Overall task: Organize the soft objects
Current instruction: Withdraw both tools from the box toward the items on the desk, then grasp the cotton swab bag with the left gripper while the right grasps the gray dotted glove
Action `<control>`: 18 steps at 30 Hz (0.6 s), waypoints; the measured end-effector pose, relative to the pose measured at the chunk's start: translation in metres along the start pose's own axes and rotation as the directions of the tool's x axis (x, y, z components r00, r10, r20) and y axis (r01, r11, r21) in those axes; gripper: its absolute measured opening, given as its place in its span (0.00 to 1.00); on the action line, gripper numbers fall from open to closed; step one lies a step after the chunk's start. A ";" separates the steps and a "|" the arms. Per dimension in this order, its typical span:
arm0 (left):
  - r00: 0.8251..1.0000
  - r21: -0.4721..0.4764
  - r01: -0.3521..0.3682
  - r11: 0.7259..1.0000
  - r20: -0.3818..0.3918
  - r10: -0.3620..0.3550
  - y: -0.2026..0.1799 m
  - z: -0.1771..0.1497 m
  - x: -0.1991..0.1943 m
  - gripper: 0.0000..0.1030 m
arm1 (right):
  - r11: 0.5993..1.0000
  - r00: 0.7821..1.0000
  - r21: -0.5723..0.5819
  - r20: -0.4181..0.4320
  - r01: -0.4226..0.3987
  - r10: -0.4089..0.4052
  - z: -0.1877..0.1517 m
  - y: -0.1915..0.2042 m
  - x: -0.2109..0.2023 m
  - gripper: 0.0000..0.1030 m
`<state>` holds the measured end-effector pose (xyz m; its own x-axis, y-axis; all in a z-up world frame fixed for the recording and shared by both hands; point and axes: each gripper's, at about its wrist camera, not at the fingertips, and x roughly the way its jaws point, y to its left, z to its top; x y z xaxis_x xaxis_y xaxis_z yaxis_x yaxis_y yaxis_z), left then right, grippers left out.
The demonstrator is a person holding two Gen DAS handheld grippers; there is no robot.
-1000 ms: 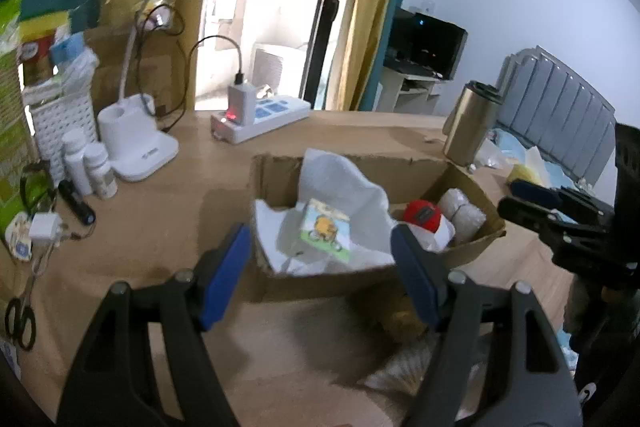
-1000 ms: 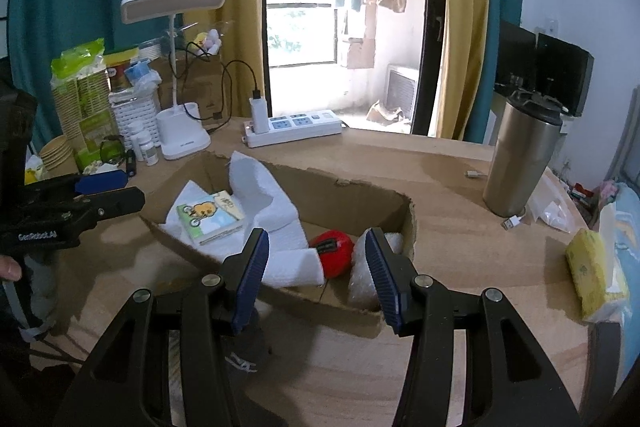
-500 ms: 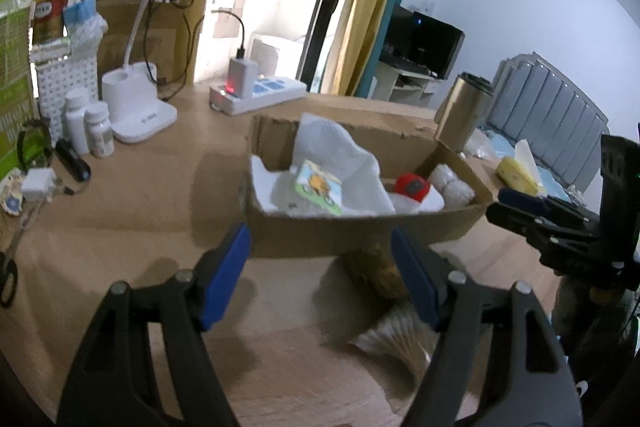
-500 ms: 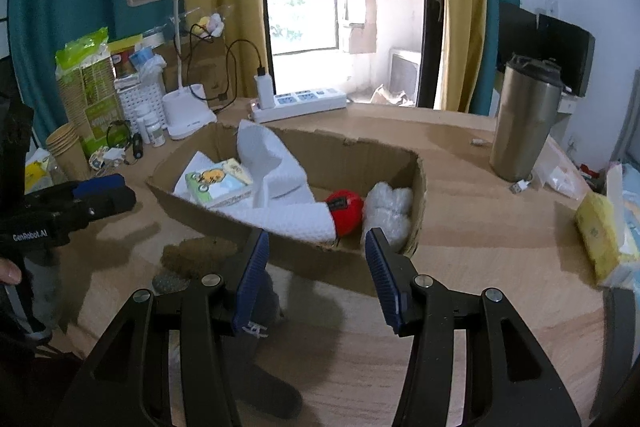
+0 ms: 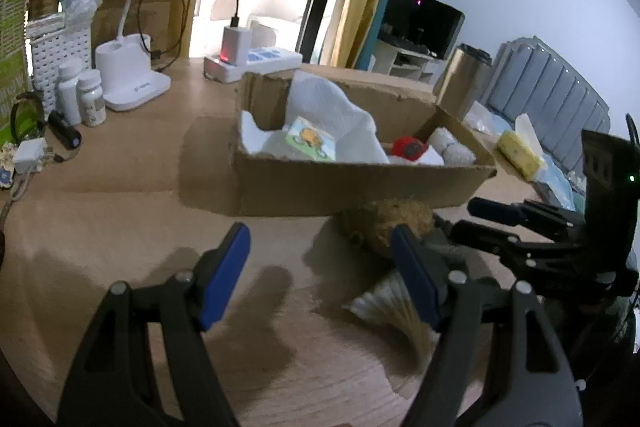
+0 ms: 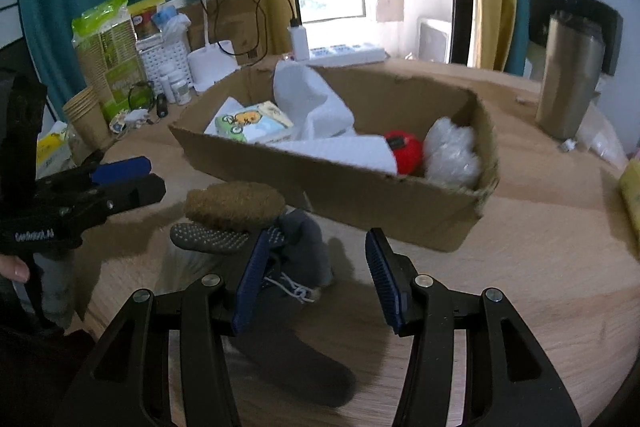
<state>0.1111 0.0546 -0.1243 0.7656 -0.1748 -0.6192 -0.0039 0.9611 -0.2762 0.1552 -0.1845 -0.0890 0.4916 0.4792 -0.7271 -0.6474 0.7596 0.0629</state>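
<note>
A shallow cardboard box (image 5: pixel 352 183) (image 6: pixel 360 191) on the wooden table holds a white cloth (image 6: pixel 320 107), a tissue pack with a cartoon print (image 5: pixel 312 141) (image 6: pixel 252 123), a red soft ball (image 6: pixel 404 151) and a white wad (image 6: pixel 452 147). In front of the box lie a brown fuzzy object (image 5: pixel 388 223) (image 6: pixel 234 205), a grey nubbed sock (image 6: pixel 208 237) and a dark grey sock (image 6: pixel 308 243). My left gripper (image 5: pixel 320 267) is open and empty above the table, left of the brown object. My right gripper (image 6: pixel 316 267) is open and empty over the dark grey sock.
A desk lamp (image 5: pixel 132 83), power strip (image 5: pixel 256 61), pill bottles (image 5: pixel 80 95) and a white basket (image 5: pixel 56 55) stand at the back left. A steel tumbler (image 6: pixel 568 83) stands at the back right. A yellow pack (image 5: pixel 518 155) lies at the right.
Both grippers have pulled back from the box and dropped lower. The brown object and the socks in front of the box have come into view.
</note>
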 end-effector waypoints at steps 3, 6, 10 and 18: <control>1.000 0.003 -0.002 1.000 -0.017 0.002 -0.001 -0.003 0.004 0.72 | 1.000 0.999 0.023 -0.031 -0.016 0.017 -0.005 -0.001 0.010 0.52; 0.999 -0.003 -0.008 1.000 -0.034 0.008 0.000 -0.007 0.008 0.72 | 0.999 0.998 0.030 -0.054 -0.028 0.030 -0.009 0.000 0.016 0.52; 0.998 0.000 -0.011 1.000 -0.054 0.011 -0.002 -0.009 0.011 0.72 | 0.998 0.995 0.026 -0.084 -0.050 0.052 -0.010 -0.001 0.020 0.52; 0.995 0.050 0.012 0.999 -0.104 -0.007 -0.022 -0.014 0.014 0.72 | 0.998 0.995 0.024 -0.083 -0.052 0.054 -0.018 -0.005 0.015 0.45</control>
<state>0.1124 0.0280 -0.1374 0.6944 -0.2024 -0.6905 0.0376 0.9685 -0.2461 0.1560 -0.1891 -0.1128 0.4061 0.4812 -0.7769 -0.6579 0.7440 0.1168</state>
